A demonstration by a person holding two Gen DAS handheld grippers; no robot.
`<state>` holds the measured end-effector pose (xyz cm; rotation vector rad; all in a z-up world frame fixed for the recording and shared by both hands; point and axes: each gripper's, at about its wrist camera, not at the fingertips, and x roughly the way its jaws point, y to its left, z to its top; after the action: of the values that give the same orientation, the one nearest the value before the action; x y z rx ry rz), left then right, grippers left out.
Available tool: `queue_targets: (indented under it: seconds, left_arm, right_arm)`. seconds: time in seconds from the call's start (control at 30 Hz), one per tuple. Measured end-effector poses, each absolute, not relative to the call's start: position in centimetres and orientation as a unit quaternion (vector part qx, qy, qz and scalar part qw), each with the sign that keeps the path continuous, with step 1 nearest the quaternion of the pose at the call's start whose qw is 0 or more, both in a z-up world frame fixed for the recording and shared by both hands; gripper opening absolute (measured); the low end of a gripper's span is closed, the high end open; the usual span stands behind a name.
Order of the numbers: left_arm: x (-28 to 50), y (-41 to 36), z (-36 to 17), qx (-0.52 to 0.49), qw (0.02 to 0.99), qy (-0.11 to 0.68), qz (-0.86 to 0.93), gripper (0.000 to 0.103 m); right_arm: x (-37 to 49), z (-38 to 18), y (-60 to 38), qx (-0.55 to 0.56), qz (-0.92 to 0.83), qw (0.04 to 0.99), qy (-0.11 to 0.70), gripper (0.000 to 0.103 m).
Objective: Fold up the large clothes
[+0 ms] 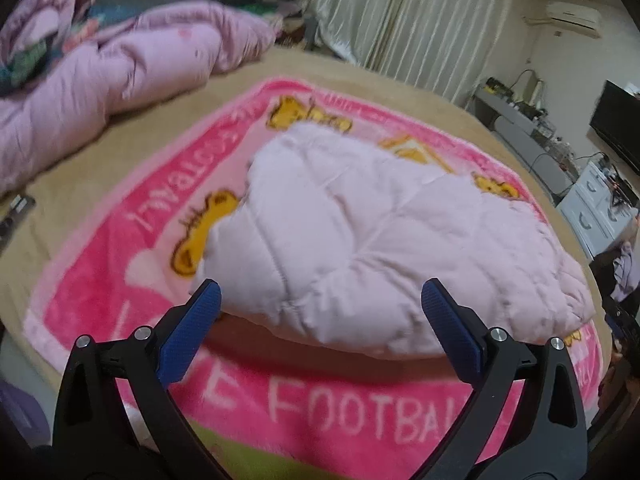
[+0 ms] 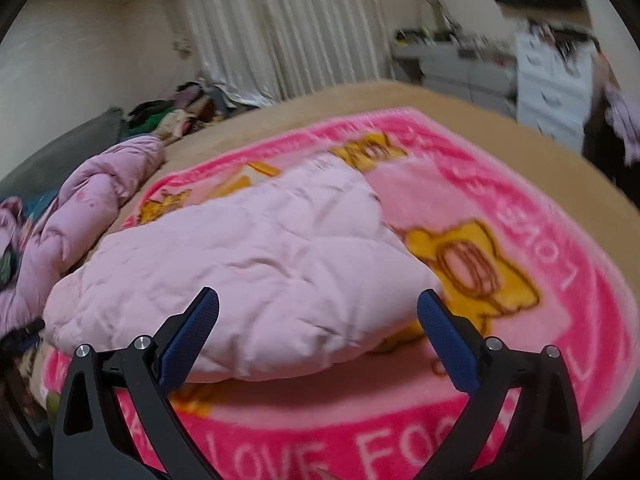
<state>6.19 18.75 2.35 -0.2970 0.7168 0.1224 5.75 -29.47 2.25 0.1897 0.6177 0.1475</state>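
Both claws stand wide open and hold nothing: the left gripper (image 1: 320, 300) spreads its blue pads on either side of the near edge of a pale pink quilted garment (image 1: 360, 232), and the right gripper (image 2: 318, 308) frames the same near edge from its own side, pads apart and no cloth between them. That padded garment, seemingly a puffy coat or jacket already bunched into a thick bundle, lies in the middle of a bright pink fleece blanket (image 1: 100, 280) printed with yellow cartoon figures and the words LOVE FOOTBALL, which is spread flat over a tan bed cover (image 1: 80, 168); I judge the blanket serves as the folding surface, keeping the work in easy reach of both hands. From the left wrist view the bundle's near hem overhangs slightly and casts a shadow on the blanket, so the edge looks liftable rather than pressed flat. A second, darker pink quilted coat (image 1: 120, 80) sits heaped at the far left of the bed, well apart from the one in hand, probably waiting its turn or already set aside; which, I cannot tell. White curtains (image 1: 400, 12) hang along the far wall. With both grippers poised level at the near hem, the likely next step is pinching that edge at two spots; the slippery, springy padding may unfold itself.
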Motion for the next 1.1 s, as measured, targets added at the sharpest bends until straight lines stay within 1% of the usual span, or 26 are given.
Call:
queue_targets:
  seconds: [0.23, 0.33, 0.47, 0.67, 0.87, 1.1]
  left_arm:
    - [3.8, 16.1, 5.9, -0.12, 0.94, 0.315, 0.048, 0.094]
    - [3.2, 14.9, 6.7, -0.112, 0.944, 0.308, 0.04, 0.094]
    - [2.0, 13.3, 7.2, -0.097, 0.948, 0.3, 0.03, 0.094]
    - [0.1, 11.7, 6.9, -0.092, 0.952, 0.289, 0.03, 0.094]
    - [-1.6, 10.8, 5.5, -0.084, 0.953, 0.292, 0.016, 0.094]
    - [-3.3, 10.0, 3.5, -0.095, 0.95, 0.299, 0.002, 0.094]
  right_arm:
    - [3.1, 5.6, -26.4, 0.061, 0.112, 0.958, 0.258, 0.099]
    - [2.1, 6.5, -25.4, 0.048, 0.121, 0.96, 0.247, 0.099]
    - [0.9, 7.1, -24.0, 0.042, 0.13, 0.958, 0.253, 0.099]
    - [-1.8, 7.2, -22.1, 0.013, 0.139, 0.961, 0.237, 0.099]
    - [-5.3, 5.5, -21.0, 0.013, 0.14, 0.966, 0.219, 0.099]
    - [-8.7, 3.4, -20.8, 0.038, 0.149, 0.959, 0.239, 0.099]
